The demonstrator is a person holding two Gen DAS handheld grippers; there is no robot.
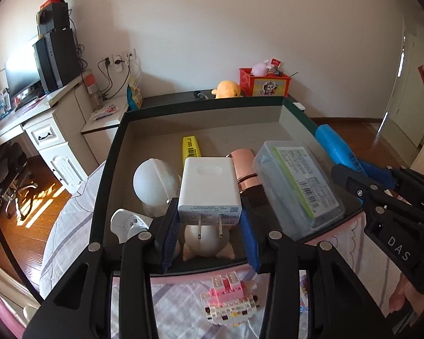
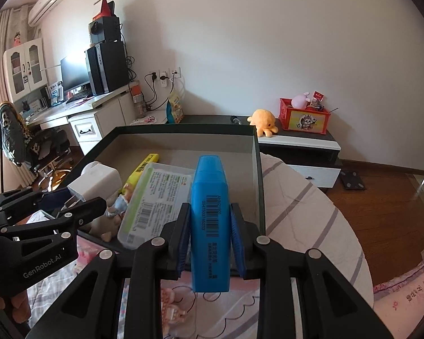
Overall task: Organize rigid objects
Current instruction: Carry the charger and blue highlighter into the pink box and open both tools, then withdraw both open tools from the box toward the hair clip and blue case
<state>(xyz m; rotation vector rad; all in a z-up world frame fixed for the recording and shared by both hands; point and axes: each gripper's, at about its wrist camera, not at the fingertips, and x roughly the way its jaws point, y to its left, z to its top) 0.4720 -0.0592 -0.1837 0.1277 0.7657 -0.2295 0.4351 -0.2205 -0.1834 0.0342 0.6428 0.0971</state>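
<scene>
The white charger (image 1: 209, 182), a blocky cube with 2 metal prongs, is pinched by the left gripper (image 1: 210, 236) above the dark box's (image 1: 200, 104) near edge. The right gripper (image 2: 210, 233) clamps a blue barcoded highlighter (image 2: 210, 223), probably over the box's right side.

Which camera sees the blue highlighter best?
The right wrist view: the blue highlighter fills the middle, barcode readable, held by the right hand-held gripper. The left wrist view shows only its far end, at the edge.
</scene>
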